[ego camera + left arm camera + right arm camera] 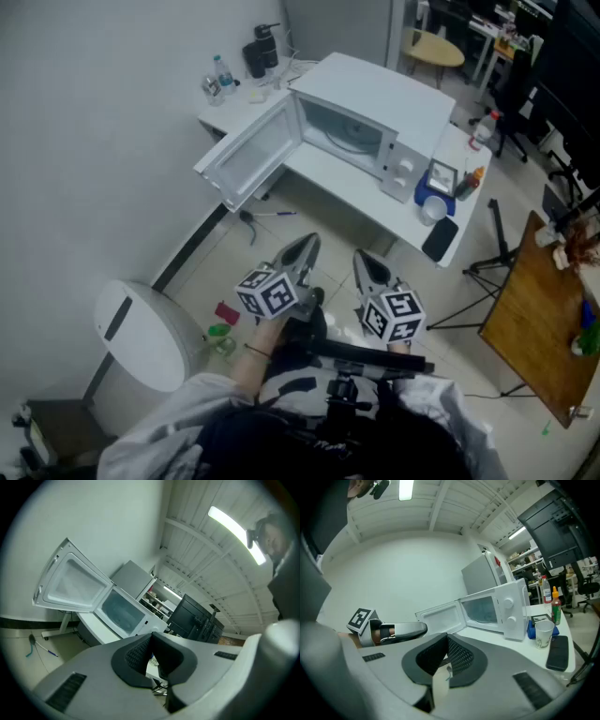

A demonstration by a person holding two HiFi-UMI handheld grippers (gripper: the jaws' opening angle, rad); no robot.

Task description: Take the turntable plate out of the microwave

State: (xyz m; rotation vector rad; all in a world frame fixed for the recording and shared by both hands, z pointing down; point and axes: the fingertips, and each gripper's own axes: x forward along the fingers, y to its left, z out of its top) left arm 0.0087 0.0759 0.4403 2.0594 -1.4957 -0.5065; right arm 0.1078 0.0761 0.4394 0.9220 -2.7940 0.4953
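Observation:
A white microwave [375,122] stands on a white table [323,169] with its door [253,155] swung wide open to the left. The glass turntable plate [353,139] lies inside the cavity; it shows faintly in the right gripper view too [482,616]. Both grippers hang over the floor, well short of the table and pointing toward the oven. My left gripper [308,244] is shut with nothing in it, its jaws together [151,640]. My right gripper [364,259] is shut and empty as well [446,641].
Right of the microwave on the table are a blue box [437,187], a paper cup [433,210], a black phone [440,238] and bottles [482,129]. A white bin [141,333] stands on the floor at left, a tripod [487,267] and a wooden table [544,328] at right.

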